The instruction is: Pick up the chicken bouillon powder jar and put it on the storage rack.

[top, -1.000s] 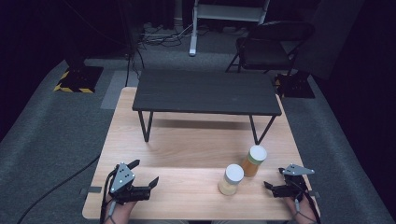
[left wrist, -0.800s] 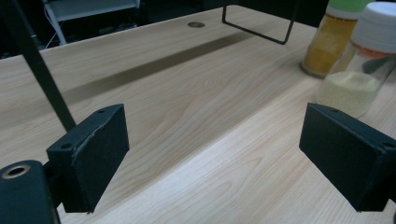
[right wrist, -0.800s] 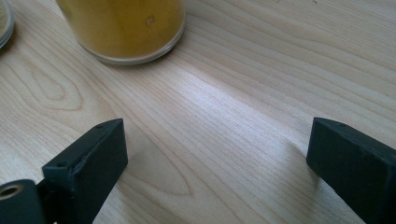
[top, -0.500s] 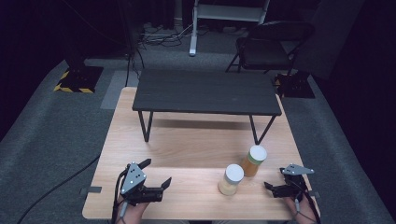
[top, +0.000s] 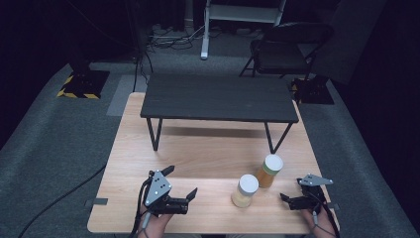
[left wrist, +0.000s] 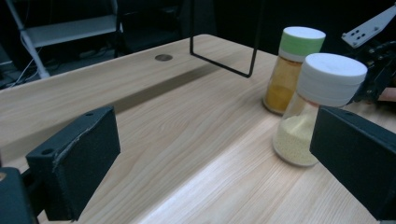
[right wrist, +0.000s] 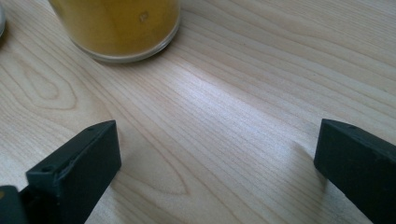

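Left tongs (top: 182,184) had shifted rightward along the worktop (top: 208,153) toward the white-lidded jar (top: 244,190), jaws just opened wide, nothing between. Right tongs (top: 291,192): jaws apart, empty, near-right. Green-lidded jar (top: 269,170): just beyond the first, near-right, both upright.

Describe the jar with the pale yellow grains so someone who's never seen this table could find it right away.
On the wooden table, look at the near right part, in front of the black shelf. Two jars stand close together there; the pale jar is the nearer, left one. It has a white lid and light yellow grains, while the orange jar has a greenish lid and orange powder.
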